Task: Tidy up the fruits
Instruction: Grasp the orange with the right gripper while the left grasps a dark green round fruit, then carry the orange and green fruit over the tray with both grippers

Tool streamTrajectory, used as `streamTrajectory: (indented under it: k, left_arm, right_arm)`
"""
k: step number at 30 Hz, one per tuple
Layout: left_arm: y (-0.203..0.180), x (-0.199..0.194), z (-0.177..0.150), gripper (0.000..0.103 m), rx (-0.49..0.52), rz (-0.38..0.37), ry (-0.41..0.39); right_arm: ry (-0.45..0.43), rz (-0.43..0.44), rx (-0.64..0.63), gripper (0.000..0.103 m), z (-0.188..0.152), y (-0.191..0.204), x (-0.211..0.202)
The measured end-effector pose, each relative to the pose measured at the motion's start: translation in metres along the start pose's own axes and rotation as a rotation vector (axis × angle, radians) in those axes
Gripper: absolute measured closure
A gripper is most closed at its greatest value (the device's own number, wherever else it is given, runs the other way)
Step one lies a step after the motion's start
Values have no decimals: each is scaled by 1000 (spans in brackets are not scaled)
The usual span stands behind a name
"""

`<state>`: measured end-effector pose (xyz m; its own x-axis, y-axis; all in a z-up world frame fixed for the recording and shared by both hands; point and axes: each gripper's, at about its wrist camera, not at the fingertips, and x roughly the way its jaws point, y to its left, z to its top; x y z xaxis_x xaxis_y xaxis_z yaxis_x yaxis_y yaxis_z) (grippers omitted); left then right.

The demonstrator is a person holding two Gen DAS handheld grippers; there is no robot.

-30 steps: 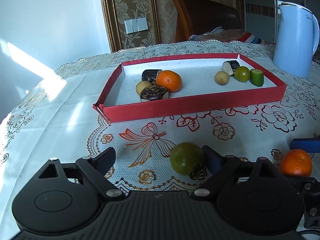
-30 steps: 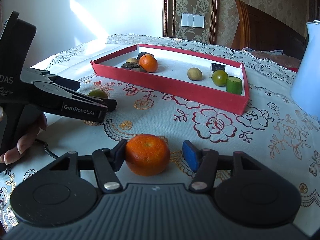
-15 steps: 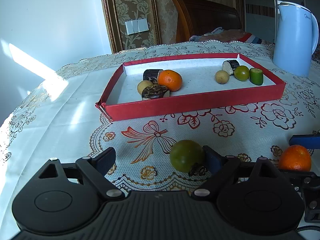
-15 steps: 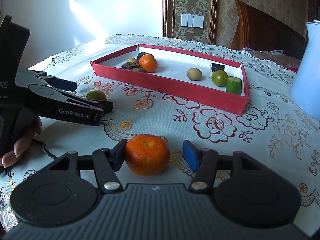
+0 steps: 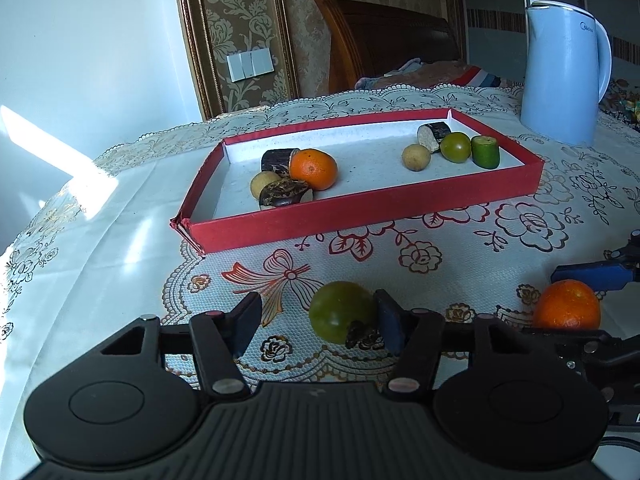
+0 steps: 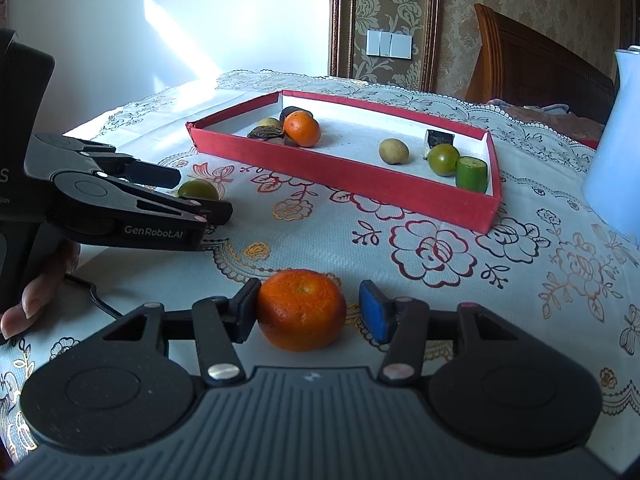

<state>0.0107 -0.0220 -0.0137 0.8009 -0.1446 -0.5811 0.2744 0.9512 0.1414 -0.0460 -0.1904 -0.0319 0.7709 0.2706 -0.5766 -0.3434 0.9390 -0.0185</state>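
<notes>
Bench under floral lace tablecloth (image 5: 520, 232), red tray (image 5: 360, 208), blue kettle (image 5: 564, 76), damask-papered wall (image 6: 384, 8); both grippers' jaws spread.

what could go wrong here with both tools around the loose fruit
The green fruit touches only one finger of the left tool, the orange only one of the right tool; closing may roll either away. The tools sit close and could bump. The tray wall could catch low fruit.
</notes>
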Motion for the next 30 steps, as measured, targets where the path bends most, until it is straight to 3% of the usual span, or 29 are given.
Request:
streamTrajectory:
  k: [6, 18, 25, 30]
  left_arm:
    - [-4, -3, -1, 71, 22, -11, -11]
    - [-2, 0, 5, 70, 2, 17, 0]
    - [10, 5, 18, 70, -83, -3, 37]
    - [9, 14, 33, 70, -88, 18, 47]
  right_arm:
    - [-5, 7, -9, 62, 0, 2, -1]
    - [-24, -41, 68, 63, 5, -13, -4]
    - [-59, -77, 88, 63, 27, -24, -5]
    - [-93, -115, 96, 63, 50, -30, 4]
